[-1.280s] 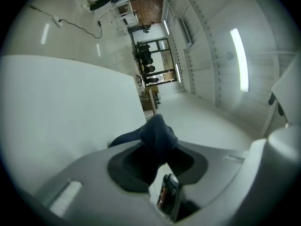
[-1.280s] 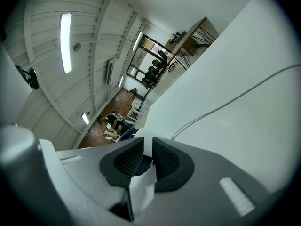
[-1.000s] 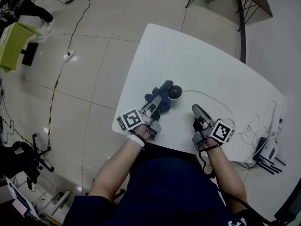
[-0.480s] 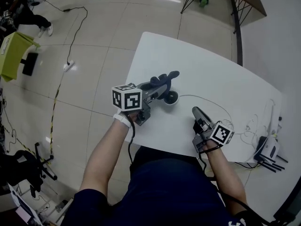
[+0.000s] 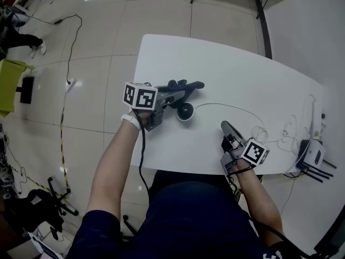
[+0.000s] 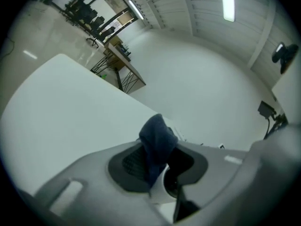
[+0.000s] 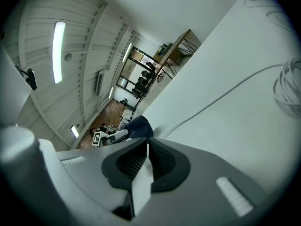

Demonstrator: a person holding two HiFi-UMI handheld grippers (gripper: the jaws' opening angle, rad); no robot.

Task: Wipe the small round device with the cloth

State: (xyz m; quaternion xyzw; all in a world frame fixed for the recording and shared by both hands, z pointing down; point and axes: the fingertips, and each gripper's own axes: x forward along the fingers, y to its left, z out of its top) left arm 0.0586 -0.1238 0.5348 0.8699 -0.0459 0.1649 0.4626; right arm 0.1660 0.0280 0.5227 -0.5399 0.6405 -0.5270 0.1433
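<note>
The small round device [image 5: 185, 111], a white rim around a black dome, sits on the white table [image 5: 226, 63] left of centre. My left gripper [image 5: 171, 97] is just left of it and shut on a dark blue cloth [image 5: 186, 85]. The cloth sticks out past the fingertips, above and behind the device. In the left gripper view the cloth [image 6: 157, 135] is pinched between the pads. My right gripper [image 5: 225, 126] lies near the table's front edge, right of the device. Its jaws have just closed, pads together at the tips [image 7: 146, 147], with nothing between them.
A thin cable [image 5: 232, 108] runs from the device across the table to a loose coil [image 5: 291, 131]. A white router [image 5: 312, 156] with antennas sits at the right edge. The left table edge is close to my left hand. A power strip [image 5: 70, 83] lies on the floor.
My left gripper has risen off the table with the cloth, rolled so that its marker cube faces up, and swung to the device's left. The right gripper has barely shifted.
</note>
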